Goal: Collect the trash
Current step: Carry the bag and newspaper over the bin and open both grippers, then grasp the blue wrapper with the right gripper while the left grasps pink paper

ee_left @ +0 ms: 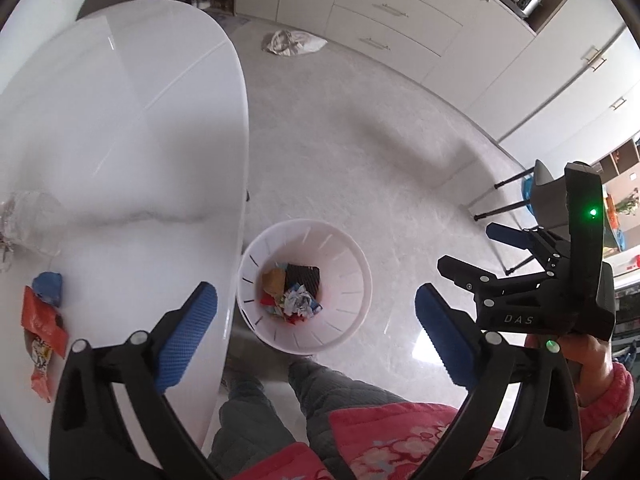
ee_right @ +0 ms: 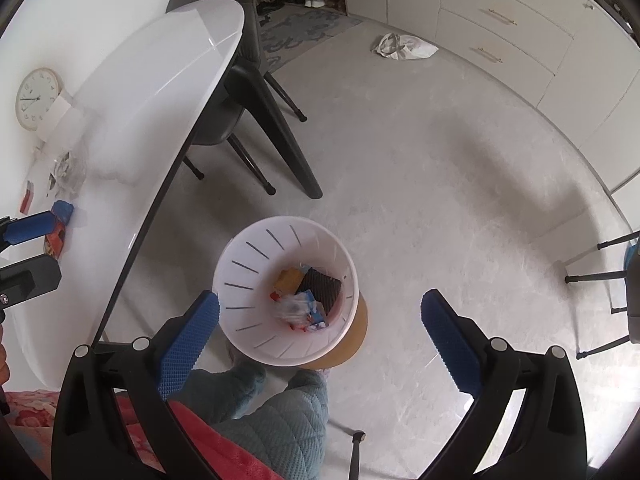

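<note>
beside the table (ee_left: 120, 128), upright bin (ee_left: 352, 272) opens upward beneath both wide-open, empty grippers (ee_left: 316, 328) (ee_right: 320, 332)

White cloth bag (ee_right: 404, 46) on floor; wall clock (ee_right: 37, 98); dark chair (ee_right: 256, 92) (tucked under table).

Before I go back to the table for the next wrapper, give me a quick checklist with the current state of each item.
1. Left hand-held gripper empty, jaws wide: ok.
2. Right hand-held gripper empty, jaws wide: ok.
3. White bin upright beside the table, trash inside: ok.
4. Trash left to collect on the table: orange wrapper, blue wrapper, clear crumpled plastic: not ok, still there.
5. Nothing caught on the bin rim: ok.
6. Whether the white bag on the floor counts as trash: cannot tell.
</note>
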Available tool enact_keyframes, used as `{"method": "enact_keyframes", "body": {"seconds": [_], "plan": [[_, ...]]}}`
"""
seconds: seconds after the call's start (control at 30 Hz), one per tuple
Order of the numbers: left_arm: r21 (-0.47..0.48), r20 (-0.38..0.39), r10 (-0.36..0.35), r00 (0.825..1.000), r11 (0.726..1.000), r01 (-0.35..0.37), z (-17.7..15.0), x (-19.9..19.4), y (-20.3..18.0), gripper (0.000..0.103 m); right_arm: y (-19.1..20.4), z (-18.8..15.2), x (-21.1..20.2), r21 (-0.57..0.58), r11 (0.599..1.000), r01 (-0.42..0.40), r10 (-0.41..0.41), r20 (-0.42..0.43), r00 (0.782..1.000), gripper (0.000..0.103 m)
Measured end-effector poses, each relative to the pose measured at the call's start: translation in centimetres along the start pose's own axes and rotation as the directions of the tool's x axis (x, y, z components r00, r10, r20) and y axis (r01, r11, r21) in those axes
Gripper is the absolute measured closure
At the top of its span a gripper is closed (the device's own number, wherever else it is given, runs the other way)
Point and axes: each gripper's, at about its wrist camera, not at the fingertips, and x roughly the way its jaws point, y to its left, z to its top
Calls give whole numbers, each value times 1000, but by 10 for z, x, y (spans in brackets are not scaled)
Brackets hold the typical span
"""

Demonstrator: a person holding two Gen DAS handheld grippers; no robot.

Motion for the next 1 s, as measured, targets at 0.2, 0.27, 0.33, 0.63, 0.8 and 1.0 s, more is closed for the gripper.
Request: {"method": "enact_keyframes", "body": {"seconds": [0.2, 0.27, 0.33, 0.63, 0.8, 1.0], "plan": [[0, 33, 20, 999, 1000, -20, -1, -18, 3, 8, 11, 6, -3, -30, 1000, -9, 9, 12, 1000, 3], [-7, 40, 28, 999, 1000, -27, -1, -22, 4, 8, 16, 8, -5, -44, 999, -13, 14, 15, 1000, 3], [-16, 47, 38, 998, 999, -37, -3, -27, 8, 8, 23, 10, -6, -57, 998, -16, 17, 20, 1000, 3], [-142, 114, 140, 984, 982, -123, -28, -67, 62, 8, 88, 40, -11, -181, 979, -92, 100, 38, 994, 3], [-295, 122, 238, 964, 936, -194, -62, -98, 120, 8, 154, 61, -2, -314, 937, -154, 170, 25, 985, 3], [-435, 95, 345, 934, 858, -273, -115, -123, 184, 8, 241, 75, 12, -471, 851, -232, 252, -22, 968, 3]]}}
